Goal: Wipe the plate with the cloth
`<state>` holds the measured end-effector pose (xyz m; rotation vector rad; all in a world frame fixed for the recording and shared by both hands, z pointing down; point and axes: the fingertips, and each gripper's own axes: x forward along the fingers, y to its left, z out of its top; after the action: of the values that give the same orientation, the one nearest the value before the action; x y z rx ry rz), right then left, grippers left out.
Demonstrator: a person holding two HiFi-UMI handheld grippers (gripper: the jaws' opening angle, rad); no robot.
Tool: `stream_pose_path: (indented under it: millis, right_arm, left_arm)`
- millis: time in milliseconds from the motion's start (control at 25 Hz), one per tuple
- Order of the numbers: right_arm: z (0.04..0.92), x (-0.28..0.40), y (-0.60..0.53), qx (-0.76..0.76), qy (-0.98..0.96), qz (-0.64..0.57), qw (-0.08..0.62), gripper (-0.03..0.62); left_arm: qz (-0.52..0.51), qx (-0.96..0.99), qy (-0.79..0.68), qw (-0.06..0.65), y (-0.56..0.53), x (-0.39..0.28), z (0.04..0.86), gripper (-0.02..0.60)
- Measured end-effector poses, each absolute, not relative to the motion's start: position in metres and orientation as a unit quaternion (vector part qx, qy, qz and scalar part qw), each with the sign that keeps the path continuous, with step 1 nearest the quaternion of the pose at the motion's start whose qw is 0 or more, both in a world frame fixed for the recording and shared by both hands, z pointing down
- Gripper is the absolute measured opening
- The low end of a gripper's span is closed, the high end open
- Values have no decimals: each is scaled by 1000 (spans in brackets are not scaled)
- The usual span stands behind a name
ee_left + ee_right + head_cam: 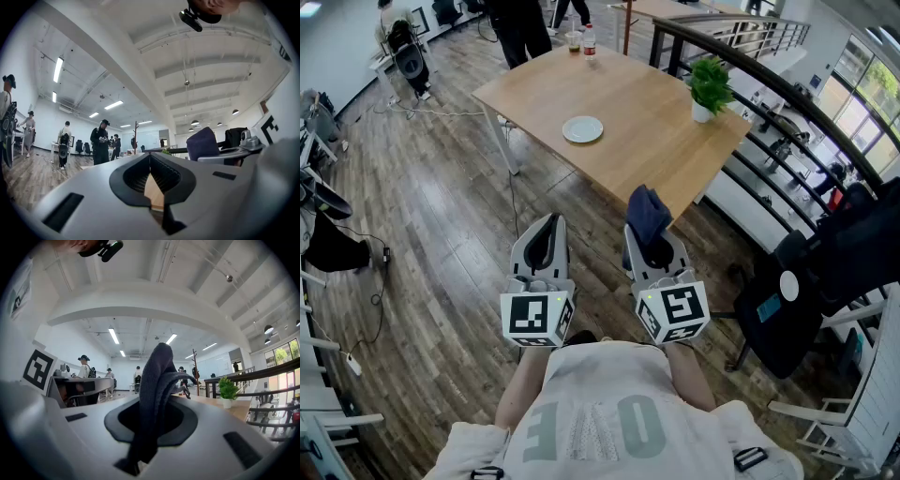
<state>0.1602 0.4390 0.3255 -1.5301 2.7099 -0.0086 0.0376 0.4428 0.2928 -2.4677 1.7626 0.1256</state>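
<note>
A plank floor [441,216] spreads under a light wooden tabletop [656,141] that sits at an angle ahead of me. The white plate [582,128] lies flat near the middle of that tabletop, well apart from both my grippers. They hang over the floor, short of the tabletop's near corner.

My right gripper [653,251] has its jaws pinching the dark blue cloth [646,212]. The cloth stands up bunched out of them, and in the head view its top overlaps the near table edge. My left gripper [545,225], just beside it on the left, has its jaws pressed together.

A potted plant [710,86] stands at the tabletop's right edge. A bottle [589,39] and a cup [573,40] stand at the far edge, with a person in dark clothes [520,33] behind them. A dark railing [769,80] curves along the right, and a black chair [792,300] sits near on my right.
</note>
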Motion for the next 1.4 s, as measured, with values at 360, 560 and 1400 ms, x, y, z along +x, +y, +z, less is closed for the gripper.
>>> stream_pose_path:
  millis: [360,560,1400]
  right_arm:
    - [330,159,441,-491,871,7,13,57]
    - [331,166,433,-504,863,-13,26,57]
    - [359,113,297,-488,872,-33,-10,57]
  left_arm:
    - [47,-805,589,53,443,29,295,8]
    - [47,-803,593,43,438,24,299,8]
    - [47,-783,619,39,295,-41,315,8]
